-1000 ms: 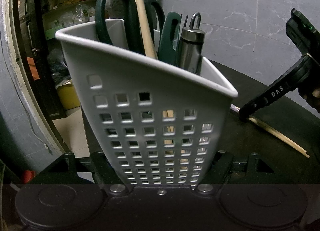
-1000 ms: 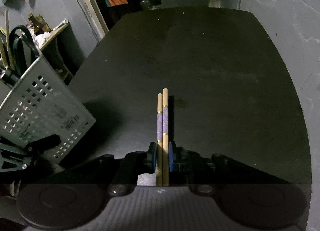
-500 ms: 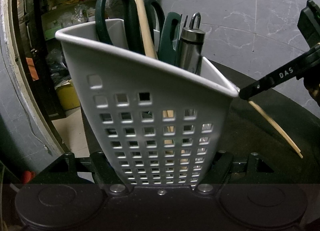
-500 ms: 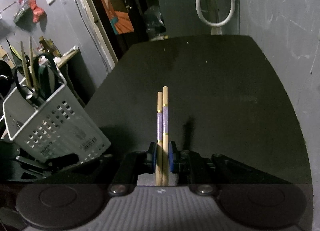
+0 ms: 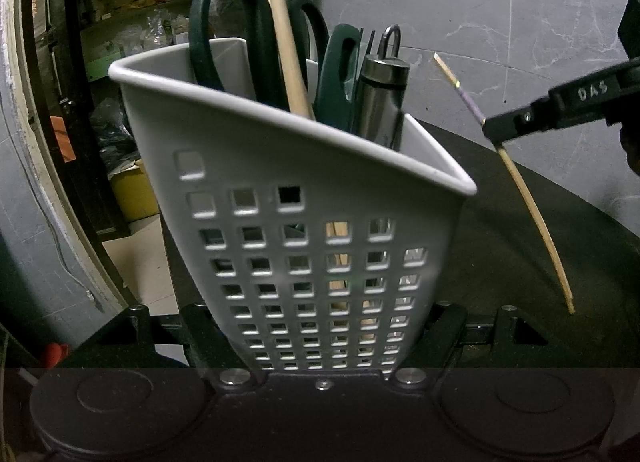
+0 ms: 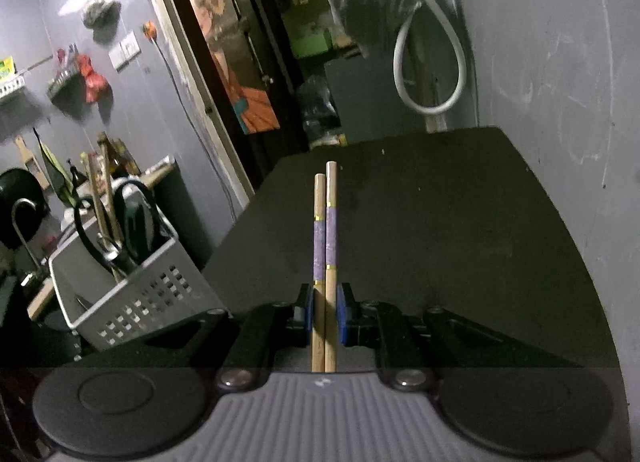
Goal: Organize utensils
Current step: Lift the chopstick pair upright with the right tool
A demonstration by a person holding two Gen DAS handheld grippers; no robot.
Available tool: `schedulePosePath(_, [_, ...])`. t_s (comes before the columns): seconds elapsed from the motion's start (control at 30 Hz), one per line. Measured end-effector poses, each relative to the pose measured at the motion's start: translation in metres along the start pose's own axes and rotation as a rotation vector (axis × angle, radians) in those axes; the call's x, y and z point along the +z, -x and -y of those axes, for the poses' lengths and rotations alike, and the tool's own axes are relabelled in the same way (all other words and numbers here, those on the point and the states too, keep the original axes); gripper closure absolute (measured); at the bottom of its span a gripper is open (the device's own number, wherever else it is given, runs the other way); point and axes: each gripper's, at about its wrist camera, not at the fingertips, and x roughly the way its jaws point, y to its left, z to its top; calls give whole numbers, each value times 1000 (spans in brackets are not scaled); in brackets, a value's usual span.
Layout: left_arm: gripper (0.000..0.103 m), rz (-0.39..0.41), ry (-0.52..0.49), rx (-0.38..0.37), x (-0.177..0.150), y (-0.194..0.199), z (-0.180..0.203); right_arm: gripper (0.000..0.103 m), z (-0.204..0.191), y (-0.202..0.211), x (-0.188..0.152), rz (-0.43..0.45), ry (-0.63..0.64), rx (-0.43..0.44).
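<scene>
Gripping the grey perforated utensil caddy [image 5: 320, 222] by its lower walls, your left gripper [image 5: 324, 342] has its jaws pressed against both sides of the base, and the caddy stands tilted directly ahead of that tool, filling most of its view. Inside the caddy you have dark green scissors [image 5: 232, 34], a pair of plain wooden chopsticks [image 5: 284, 34], a green-handled tool [image 5: 336, 74] and a steel cylinder with a wire loop [image 5: 384, 94], all leaning upward past the rim. Your right gripper [image 6: 325, 314] is clamped on a second pair of chopsticks [image 6: 326, 238], its blue pads [image 6: 307, 314] touching them on either side; the sticks project straight forward from the jaws, side by side, with purple bands and gold rings near the grip. From the right tool, the caddy [image 6: 132, 294] sits to the lower left, apart from the held sticks. From the left tool, the right gripper's finger [image 5: 560, 106] appears to the upper right, beyond the caddy's rim, with the sticks [image 5: 532, 214] slanting down through it above the dark table [image 6: 440, 222]. Their lower tips appear clear of the surface.
</scene>
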Motion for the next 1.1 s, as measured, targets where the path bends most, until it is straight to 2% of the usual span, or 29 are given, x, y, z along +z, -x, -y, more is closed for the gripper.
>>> schedulePosePath(0.6, [27, 0, 0, 0, 0, 0, 0, 89, -5, 21, 18, 162, 7, 35])
schedulePosePath(0.9, [27, 0, 0, 1, 0, 0, 0, 89, -25, 42, 46, 248, 70, 57])
schedulePosePath(1.1, [27, 2, 3, 3, 0, -1, 0, 89, -47, 67, 68, 336, 122, 111])
